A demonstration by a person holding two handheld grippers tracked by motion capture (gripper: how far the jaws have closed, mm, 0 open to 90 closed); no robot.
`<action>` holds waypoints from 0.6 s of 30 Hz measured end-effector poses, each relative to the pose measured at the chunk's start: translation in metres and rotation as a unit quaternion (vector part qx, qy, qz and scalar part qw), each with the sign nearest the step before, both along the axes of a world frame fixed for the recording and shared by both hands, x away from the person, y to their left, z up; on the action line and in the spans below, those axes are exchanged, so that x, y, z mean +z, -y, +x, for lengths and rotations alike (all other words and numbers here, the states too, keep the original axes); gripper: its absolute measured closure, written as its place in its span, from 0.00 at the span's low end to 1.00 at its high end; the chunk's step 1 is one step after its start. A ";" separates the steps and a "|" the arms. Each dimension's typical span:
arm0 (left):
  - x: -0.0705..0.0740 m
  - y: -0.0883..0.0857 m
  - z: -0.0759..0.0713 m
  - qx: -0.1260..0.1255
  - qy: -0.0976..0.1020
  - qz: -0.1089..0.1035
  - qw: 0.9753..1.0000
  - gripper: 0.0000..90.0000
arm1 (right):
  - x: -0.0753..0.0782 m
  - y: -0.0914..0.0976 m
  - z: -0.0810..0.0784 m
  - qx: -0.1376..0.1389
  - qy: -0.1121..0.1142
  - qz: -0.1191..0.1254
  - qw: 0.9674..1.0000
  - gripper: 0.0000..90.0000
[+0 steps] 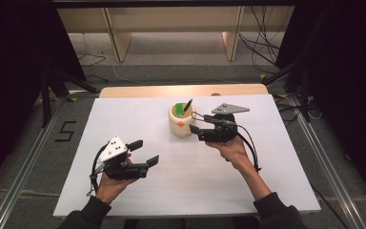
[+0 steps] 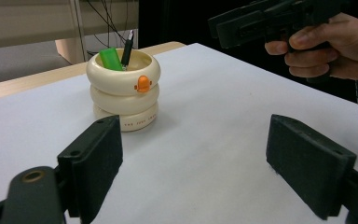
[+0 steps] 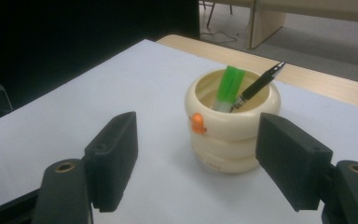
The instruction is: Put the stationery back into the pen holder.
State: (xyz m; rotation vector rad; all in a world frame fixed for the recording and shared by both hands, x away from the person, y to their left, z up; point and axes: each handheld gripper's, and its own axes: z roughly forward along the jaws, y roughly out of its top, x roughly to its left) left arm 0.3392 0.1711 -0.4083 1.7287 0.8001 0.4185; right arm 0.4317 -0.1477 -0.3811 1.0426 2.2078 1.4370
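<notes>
Right gripper, jaws wide and empty, sat just right of the holder, probably light, rigid, smooth, best gripped across its ringed sides.

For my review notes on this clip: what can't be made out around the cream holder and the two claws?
- Cream holder: small print on its lowest ring, too small, both claw views.
- Green marker and black pen: lower ends hidden by the holder wall.
- Right claw: tips merge darkly beside the holder, high view; contact unclear.
- Left claw: body cut off by the bottom edge.
</notes>
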 end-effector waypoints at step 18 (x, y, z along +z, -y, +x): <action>0.001 -0.002 0.002 0.000 -0.006 -0.002 1.000 0.20 | -0.016 0.013 -0.020 0.013 0.001 0.004 1.000 0.33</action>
